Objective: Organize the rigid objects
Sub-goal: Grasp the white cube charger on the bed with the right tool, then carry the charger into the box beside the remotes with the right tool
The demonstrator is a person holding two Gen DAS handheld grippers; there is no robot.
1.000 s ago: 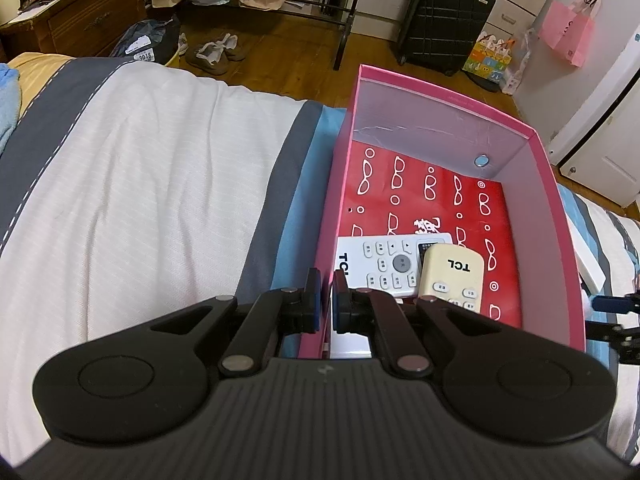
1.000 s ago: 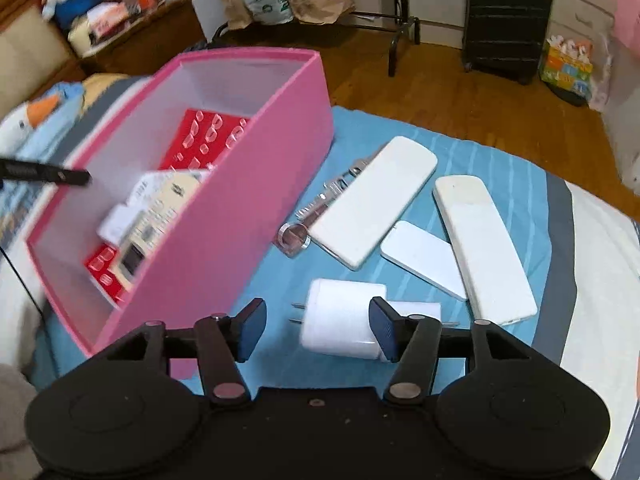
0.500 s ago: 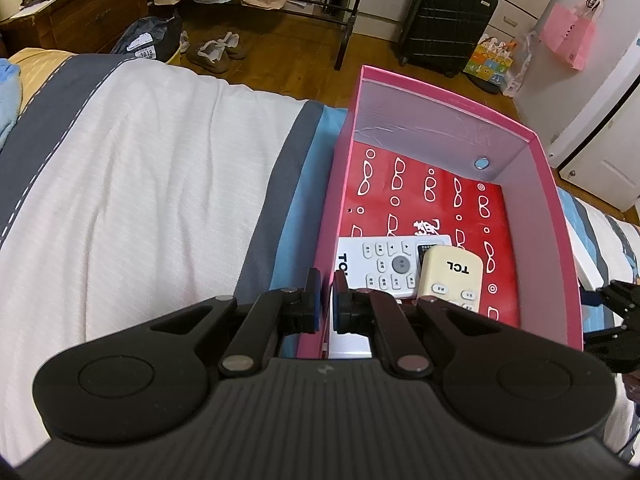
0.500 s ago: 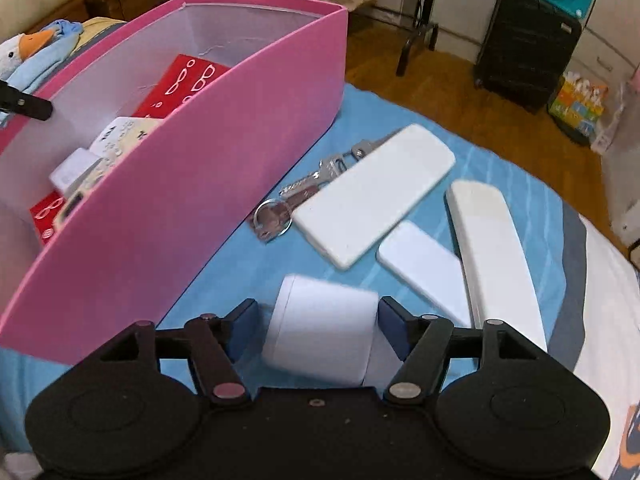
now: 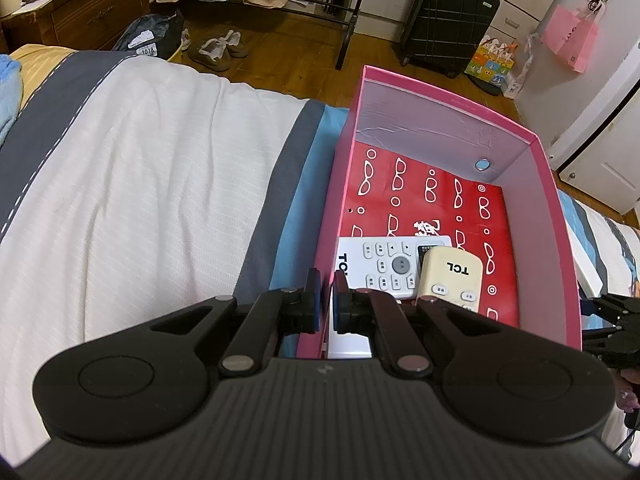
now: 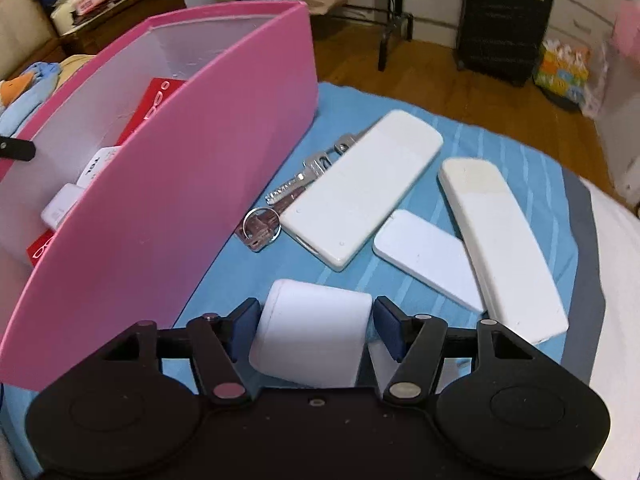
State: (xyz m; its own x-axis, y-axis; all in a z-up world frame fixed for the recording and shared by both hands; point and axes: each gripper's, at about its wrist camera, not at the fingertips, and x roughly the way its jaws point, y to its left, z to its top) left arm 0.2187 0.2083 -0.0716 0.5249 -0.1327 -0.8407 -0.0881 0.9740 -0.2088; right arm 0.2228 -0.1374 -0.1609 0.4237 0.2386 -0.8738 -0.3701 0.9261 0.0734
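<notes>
Left gripper (image 5: pixel 326 300) pitched down, pinching pink box (image 5: pixel 560 240) wall.

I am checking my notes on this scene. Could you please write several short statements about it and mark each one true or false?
1. The left gripper is clamped on the wall of the pink box. True.
2. The box is empty. False: two remotes lie inside.
3. The white charger block sits between the right gripper's fingers. True.
4. The keys are in the box. False: they lie on the blue cover beside it.
</notes>
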